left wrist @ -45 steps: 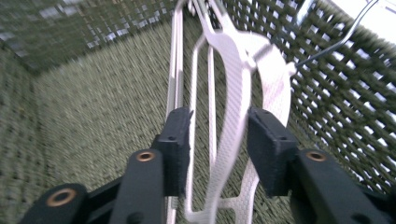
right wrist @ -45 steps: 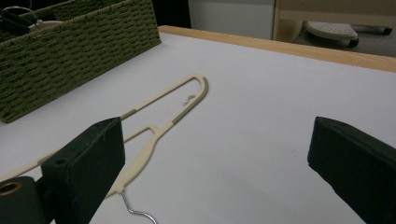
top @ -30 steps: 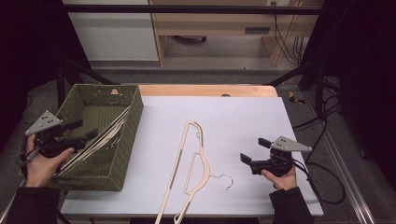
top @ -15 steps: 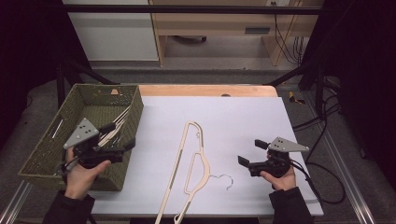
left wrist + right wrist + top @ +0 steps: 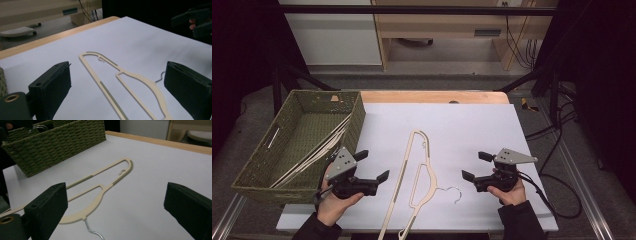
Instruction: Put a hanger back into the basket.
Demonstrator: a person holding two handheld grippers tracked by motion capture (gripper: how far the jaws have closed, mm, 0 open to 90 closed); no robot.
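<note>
Here the cream hanger (image 5: 414,185) lies flat on the white table top (image 5: 472,125), about mid-table, long bar running toward the near edge, its wire hook (image 5: 451,192) curling to the right. Left gripper (image 5: 372,167) sits just left of the hanger, by the front corner of the green wicker basket (image 5: 267,165), w/ jaws pointing right at the hanger. Its jaws have just been opening & stand wide apart, nothing between the pads; in the left gripper view the hanger (image 5: 120,82) lies on the table beyond them, not touched. Right gripper (image 5: 475,166) is on the other side, just right of the hook, jaws aimed left, also spread wide & empty. In the right gripper view the hanger (image 5: 100,192) & hook (image 5: 93,231) lie ahead between the jaws' lines, apart from both. More cream hangers (image 5: 319,150) lean inside the basket. Both hands hold their grippers near the table's front edge.
</note>
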